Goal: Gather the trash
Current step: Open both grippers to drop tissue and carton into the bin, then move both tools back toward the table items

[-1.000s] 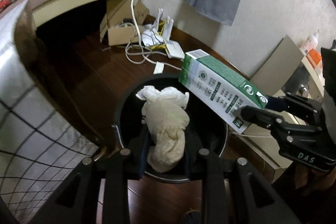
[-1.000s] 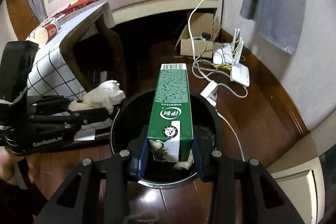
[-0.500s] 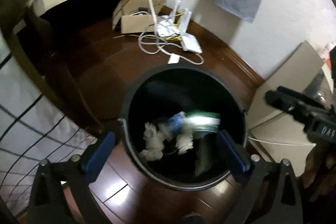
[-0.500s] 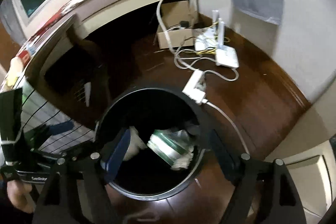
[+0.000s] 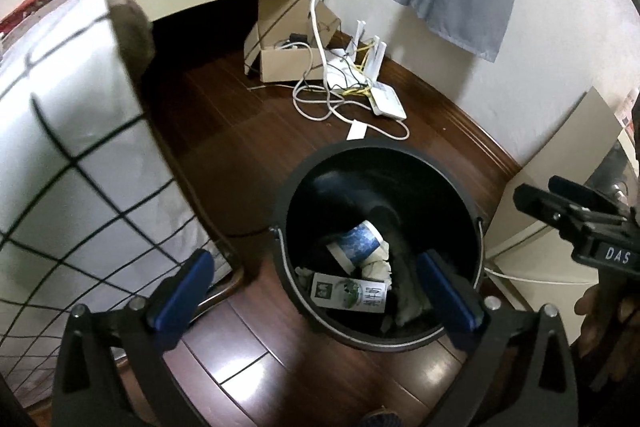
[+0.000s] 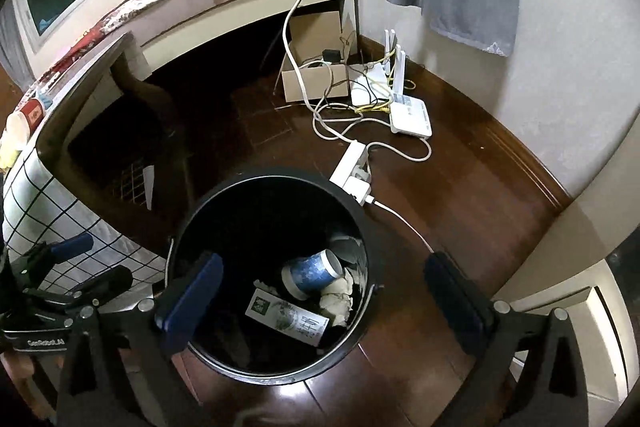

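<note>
The bin stands on the floor. In it, seen from the right wrist, the carton lies flat at about 6 o'clock. The cup lies on its side just behind the carton. The wad of paper sits at about 4 o'clock, beside the cup. Behind the bin, at 1 o'clock, is the power strip. Farther back are the router and the box. The table is at 9 o'clock.

Two wrist cameras looking down close over one bin

Both are facing steeply down onto the black trash bin, lower centre; both are sharing the router beyond, upper right.
</note>
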### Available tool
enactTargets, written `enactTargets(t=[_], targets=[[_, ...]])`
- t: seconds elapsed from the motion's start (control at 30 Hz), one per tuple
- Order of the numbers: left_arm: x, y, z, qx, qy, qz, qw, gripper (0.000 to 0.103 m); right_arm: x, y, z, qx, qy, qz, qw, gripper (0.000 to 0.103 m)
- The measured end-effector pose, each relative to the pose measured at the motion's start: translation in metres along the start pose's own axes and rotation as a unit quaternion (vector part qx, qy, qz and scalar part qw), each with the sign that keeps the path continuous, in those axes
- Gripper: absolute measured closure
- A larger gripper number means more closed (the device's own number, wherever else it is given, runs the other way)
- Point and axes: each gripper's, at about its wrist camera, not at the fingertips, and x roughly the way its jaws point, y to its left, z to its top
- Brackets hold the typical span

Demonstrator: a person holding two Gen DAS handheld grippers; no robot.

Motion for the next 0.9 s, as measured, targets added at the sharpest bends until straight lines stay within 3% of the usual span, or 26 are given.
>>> enactTargets(t=[0.43,0.9], targets=[[-0.047,0.023,-0.007,-0.018,-0.039,0.025,0.9988,0.001,-0.026,0.034,0.0,-0.023,-0.024,0.013,0.999,0.001],[-0.1,0.072,-0.02,-0.064,-0.082,0.073,0.9919,0.001,-0.057,0.106,-0.002,-0.085,-0.052,0.049,0.994,0.001]])
